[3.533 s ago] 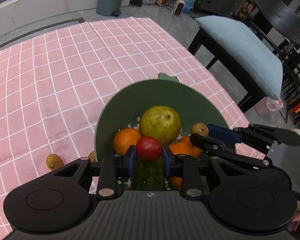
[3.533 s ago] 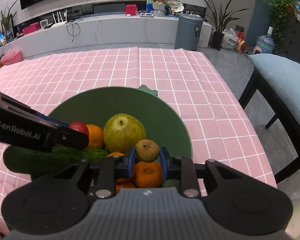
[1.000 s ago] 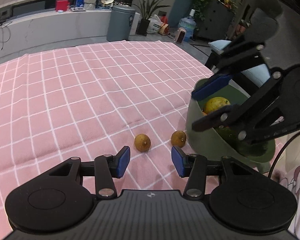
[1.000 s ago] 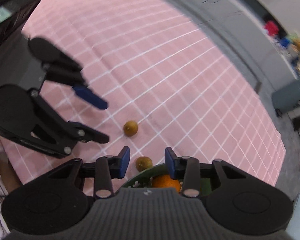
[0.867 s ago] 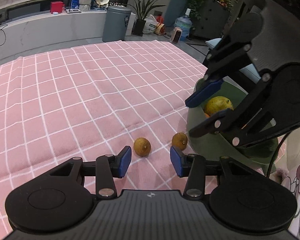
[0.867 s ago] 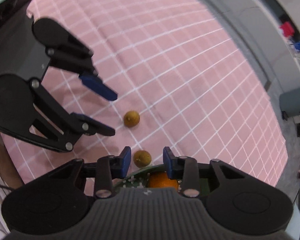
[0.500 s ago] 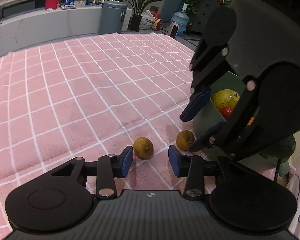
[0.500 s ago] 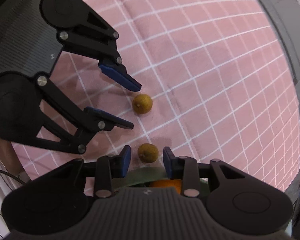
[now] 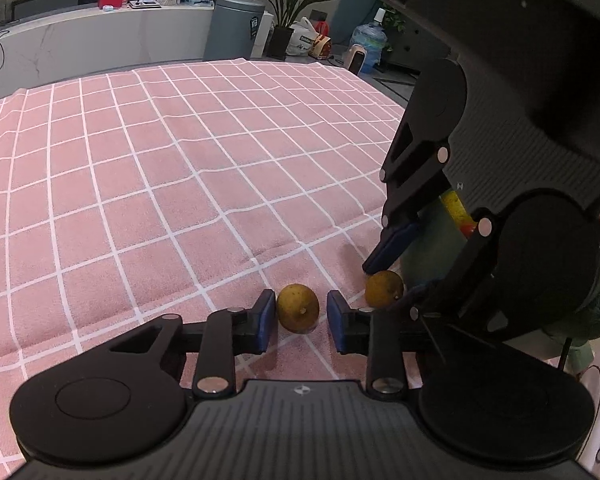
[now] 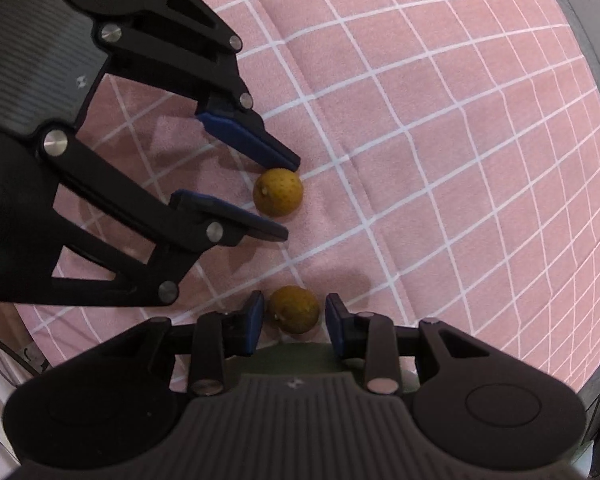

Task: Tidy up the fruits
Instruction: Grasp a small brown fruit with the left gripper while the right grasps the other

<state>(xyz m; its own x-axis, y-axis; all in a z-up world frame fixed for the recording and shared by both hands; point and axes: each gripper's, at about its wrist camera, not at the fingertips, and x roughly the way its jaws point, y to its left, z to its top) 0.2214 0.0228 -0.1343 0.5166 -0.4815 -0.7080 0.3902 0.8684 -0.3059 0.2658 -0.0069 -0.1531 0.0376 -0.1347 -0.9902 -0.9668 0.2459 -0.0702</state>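
Each small brown fruit sits on the pink cloth right between its own open tongs, one inside the left gripper (image 9: 301,314) and the other (image 10: 294,309) inside the right gripper (image 10: 293,324), beside the green bowl (image 10: 300,354), nothing squeezed yet

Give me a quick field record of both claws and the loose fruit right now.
left claw: open, pads either side of a small brown fruit on the cloth, not yet closed
right claw: open, astride the second brown fruit
fruit spacing: apart, not touching
bowl: green, beside the second fruit, mostly hidden behind the right claw
bowl contents: only yellow and red patches visible
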